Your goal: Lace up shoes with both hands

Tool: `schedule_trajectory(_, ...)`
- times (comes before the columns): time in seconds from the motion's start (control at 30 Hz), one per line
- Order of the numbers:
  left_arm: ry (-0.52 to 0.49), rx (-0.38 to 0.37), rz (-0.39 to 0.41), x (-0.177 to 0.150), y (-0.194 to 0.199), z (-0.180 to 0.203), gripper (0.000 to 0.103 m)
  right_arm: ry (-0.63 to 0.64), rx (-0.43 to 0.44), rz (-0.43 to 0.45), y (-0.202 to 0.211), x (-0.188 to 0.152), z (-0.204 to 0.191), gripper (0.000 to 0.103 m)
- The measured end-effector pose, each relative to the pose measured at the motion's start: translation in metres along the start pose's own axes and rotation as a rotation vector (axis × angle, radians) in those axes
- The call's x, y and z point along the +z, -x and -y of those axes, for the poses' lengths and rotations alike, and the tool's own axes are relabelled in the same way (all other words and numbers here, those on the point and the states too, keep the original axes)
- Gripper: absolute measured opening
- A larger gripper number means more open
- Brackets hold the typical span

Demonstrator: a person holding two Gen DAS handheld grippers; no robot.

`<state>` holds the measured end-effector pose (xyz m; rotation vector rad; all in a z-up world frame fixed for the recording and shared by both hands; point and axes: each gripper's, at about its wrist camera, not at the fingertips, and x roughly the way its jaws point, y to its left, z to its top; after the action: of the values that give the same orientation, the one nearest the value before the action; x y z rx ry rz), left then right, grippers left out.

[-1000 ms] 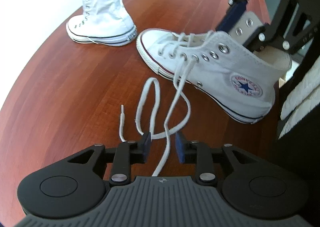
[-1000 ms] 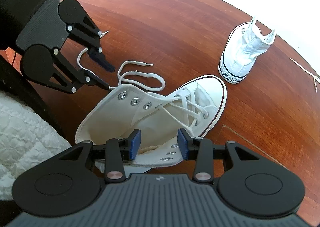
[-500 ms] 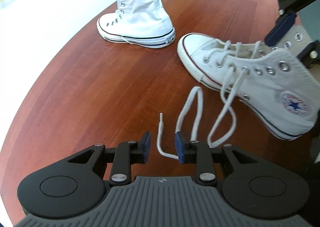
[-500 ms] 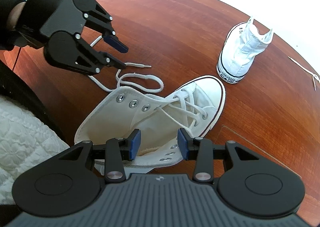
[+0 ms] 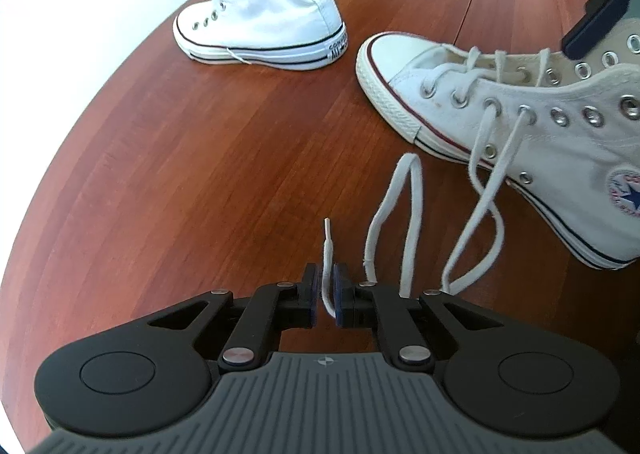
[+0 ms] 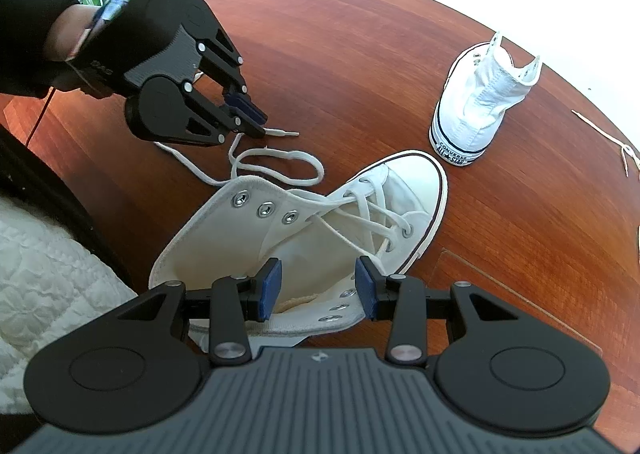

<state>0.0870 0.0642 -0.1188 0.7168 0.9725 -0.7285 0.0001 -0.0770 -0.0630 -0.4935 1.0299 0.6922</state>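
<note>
A white high-top shoe (image 5: 520, 114) (image 6: 320, 222) lies on the round wooden table (image 5: 200, 154), laced only through its lower eyelets. Its free lace (image 5: 412, 222) loops across the wood toward me. My left gripper (image 5: 326, 278) (image 6: 256, 126) is shut on the lace end, and the lace tip (image 5: 327, 223) (image 6: 284, 132) pokes out past the pads. My right gripper (image 6: 318, 286) is open over the shoe's ankle opening with nothing between its pads. One blue finger (image 5: 596, 26) of it shows above the shoe's collar.
A second white high-top (image 5: 260, 14) (image 6: 484, 102) stands upright farther back, unlaced. A loose lace (image 6: 624, 146) lies near the far table edge. A hand in a black sleeve (image 6: 60, 34) holds the left gripper. White quilted cloth (image 6: 40, 254) lies at the near left.
My left gripper has moved left along the lace to its free end and shut on it. The right gripper has stayed open over the shoe.
</note>
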Motion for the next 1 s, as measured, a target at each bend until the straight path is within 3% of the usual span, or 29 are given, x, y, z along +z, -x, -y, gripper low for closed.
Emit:
schedule_trajectory(0.37,-0.012,0.005,0.038,-0.002,0.001,0.004,0.002,-0.012,-0.013,0.006,0.004,0.0,0.001,0.042)
schedule_trajectory(1.0,-0.041,-0.031,0.235,0.027,0.073,0.022,0.002,-0.087,-0.032,0.007,0.011,-0.01,0.008,0.041)
